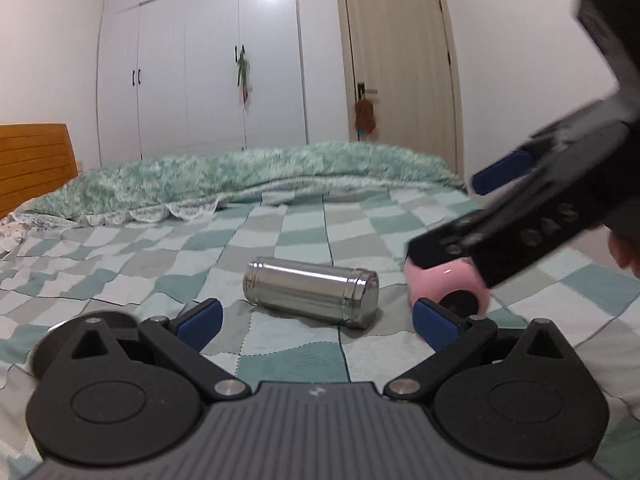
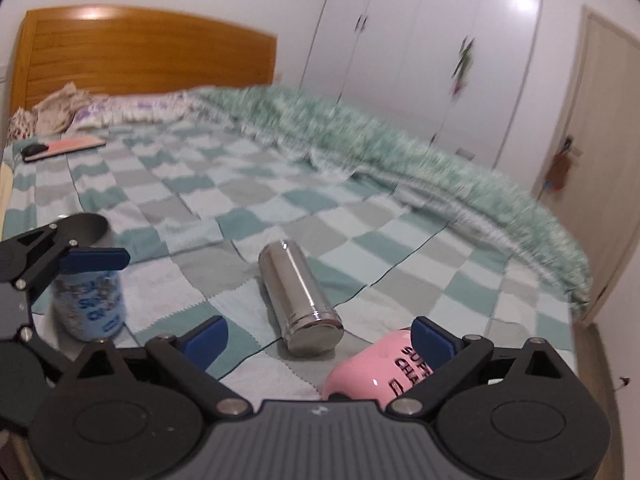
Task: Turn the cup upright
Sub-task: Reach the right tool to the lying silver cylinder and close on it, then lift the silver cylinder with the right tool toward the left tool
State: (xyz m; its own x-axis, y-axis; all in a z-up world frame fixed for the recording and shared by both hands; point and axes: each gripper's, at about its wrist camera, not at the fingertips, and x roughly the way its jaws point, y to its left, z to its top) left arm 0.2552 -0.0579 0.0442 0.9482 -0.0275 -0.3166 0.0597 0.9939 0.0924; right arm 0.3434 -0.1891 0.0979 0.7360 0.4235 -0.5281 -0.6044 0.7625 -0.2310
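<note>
This is a bedroom in a home. A bed (image 2: 280, 200) covered with a green, grey and white checked quilt (image 1: 280, 232) fills the space ahead of each tool, with a fluffy green blanket (image 1: 260, 168) bunched along its far side. A wooden headboard (image 2: 148, 56) stands against the wall, pillows (image 2: 80, 112) lying at its foot. Beyond the bed rise white floor-to-ceiling wardrobes (image 1: 192, 60) and a beige interior door (image 1: 400, 68) with something hanging from its handle.
</note>
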